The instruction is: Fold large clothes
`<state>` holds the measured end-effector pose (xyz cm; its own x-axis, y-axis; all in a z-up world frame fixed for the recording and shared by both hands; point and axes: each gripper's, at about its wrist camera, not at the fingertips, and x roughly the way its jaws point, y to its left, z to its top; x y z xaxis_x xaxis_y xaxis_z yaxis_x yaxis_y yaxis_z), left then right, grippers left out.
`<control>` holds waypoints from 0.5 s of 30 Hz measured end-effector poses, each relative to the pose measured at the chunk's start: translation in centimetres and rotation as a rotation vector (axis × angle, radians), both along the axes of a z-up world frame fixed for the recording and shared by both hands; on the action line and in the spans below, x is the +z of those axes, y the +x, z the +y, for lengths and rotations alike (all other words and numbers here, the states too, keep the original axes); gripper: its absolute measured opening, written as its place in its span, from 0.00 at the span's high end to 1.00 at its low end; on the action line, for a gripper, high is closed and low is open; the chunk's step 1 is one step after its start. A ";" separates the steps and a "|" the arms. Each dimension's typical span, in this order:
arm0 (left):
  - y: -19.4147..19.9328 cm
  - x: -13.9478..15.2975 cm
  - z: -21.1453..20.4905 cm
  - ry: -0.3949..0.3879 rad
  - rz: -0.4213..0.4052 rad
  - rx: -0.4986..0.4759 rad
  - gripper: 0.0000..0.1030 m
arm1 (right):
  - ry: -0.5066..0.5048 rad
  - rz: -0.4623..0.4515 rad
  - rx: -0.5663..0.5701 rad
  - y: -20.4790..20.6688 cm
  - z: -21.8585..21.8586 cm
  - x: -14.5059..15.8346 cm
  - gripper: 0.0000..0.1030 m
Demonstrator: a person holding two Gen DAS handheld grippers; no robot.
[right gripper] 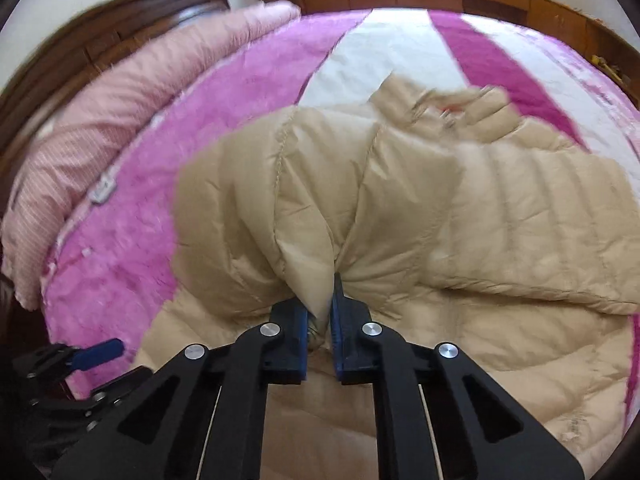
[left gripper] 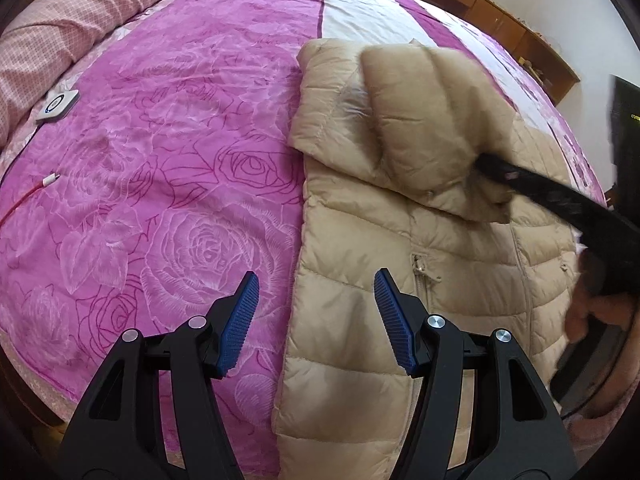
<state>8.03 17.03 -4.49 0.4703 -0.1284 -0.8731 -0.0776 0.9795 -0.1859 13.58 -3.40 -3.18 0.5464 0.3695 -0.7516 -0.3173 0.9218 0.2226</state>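
A beige quilted down jacket (left gripper: pixel 400 248) lies spread on the pink rose-patterned bedspread (left gripper: pixel 160 160), its zip pocket facing up. My left gripper (left gripper: pixel 316 280) hangs open over the jacket's left edge, with nothing between its blue pads. My right gripper (right gripper: pixel 320 296) is shut on a pinched fold of the jacket (right gripper: pixel 480 220), and puffy fabric bunches out in front of the jaws. In the left wrist view the right gripper (left gripper: pixel 540 192) reaches in from the right and holds a padded part, seemingly a sleeve (left gripper: pixel 420 120), lifted across the jacket's upper half.
A rolled pink checked quilt (left gripper: pixel 60 32) lies along the far left of the bed. A small white device (left gripper: pixel 58 106) and a red cable (left gripper: pixel 24 204) rest on the bedspread at left. Wooden cabinets (left gripper: pixel 500 20) line the far wall. A person's hand (left gripper: pixel 588 312) shows at right.
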 end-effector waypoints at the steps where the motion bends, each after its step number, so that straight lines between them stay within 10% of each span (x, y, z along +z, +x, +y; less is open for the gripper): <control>1: 0.0 0.0 -0.1 -0.001 -0.003 -0.002 0.42 | 0.015 -0.013 -0.014 -0.3 -0.8 0.6 0.90; 11: 0.5 0.6 -2.0 -0.002 -0.018 -0.038 0.42 | -0.011 0.062 -0.173 -0.1 -8.7 -1.0 0.89; 15: 0.6 0.7 -2.6 -0.003 -0.023 -0.045 0.42 | -0.029 0.075 -0.208 -0.7 -9.8 -2.4 0.48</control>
